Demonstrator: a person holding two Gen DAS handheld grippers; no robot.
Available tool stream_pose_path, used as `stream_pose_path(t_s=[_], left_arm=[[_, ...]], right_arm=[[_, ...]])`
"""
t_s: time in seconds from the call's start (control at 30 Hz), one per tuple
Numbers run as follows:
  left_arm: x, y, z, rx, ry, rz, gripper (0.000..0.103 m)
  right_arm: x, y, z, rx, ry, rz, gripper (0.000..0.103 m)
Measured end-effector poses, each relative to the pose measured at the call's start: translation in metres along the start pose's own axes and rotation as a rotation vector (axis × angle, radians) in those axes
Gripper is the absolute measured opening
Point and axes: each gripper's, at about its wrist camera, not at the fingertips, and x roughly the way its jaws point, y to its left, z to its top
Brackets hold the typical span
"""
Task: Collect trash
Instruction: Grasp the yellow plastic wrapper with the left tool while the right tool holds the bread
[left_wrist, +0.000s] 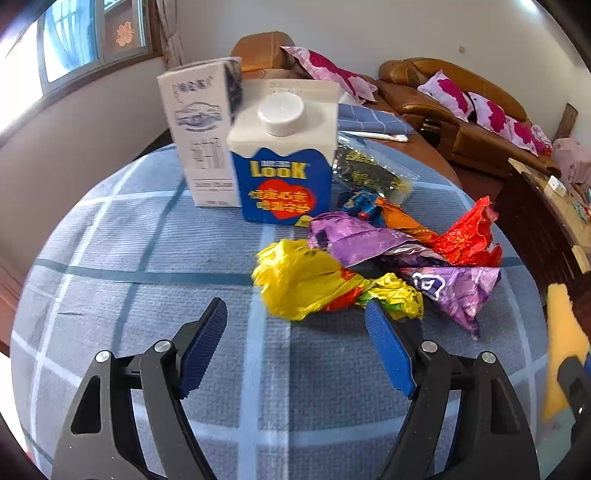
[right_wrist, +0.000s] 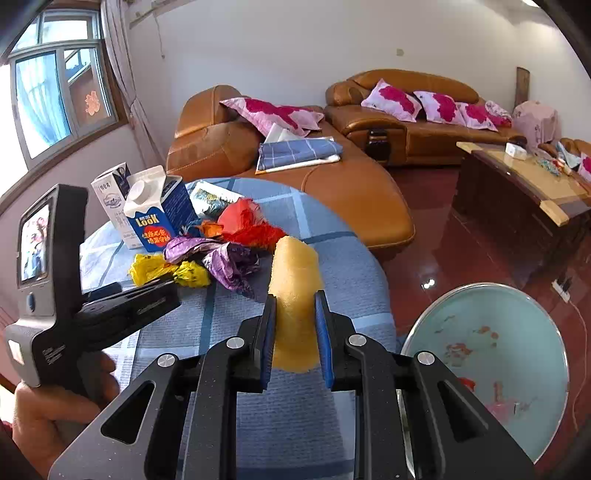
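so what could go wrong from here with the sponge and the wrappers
The left gripper stands open just short of the yellow wrapper; a slightly off close could push the light crumpled foil away. The blue carton stands right behind the pile and might get nudged over. The right gripper squeezes the yellow sponge, which may spring out.

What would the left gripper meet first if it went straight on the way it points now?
Most likely the yellow wrapper: it lies just beyond the open left gripper, a little toward its right finger. Depth is hard to judge, so it may touch the checked tablecloth first.
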Motion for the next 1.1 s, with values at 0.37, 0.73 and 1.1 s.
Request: stream_pose_path(t_s=[0.37,0.73,1.1], left_arm=[[-0.009,-0.02,0.018,0.008,-0.034,-0.054,0.075],[0.019,-0.046,0.014,0.094,-0.038,0.031,0.075],[0.022,-0.033,0.007,0.078,-0.016,-0.037,0.05]], right_arm=[[0.001,-0.023,0.01,0.036,-0.036,-0.043,0.021],[0.015,-0.031,0.006,0.052,0.008,-0.054,0.021],[0.02,-0.027,0.003,0.049,0.027,-0.055,0.021]])
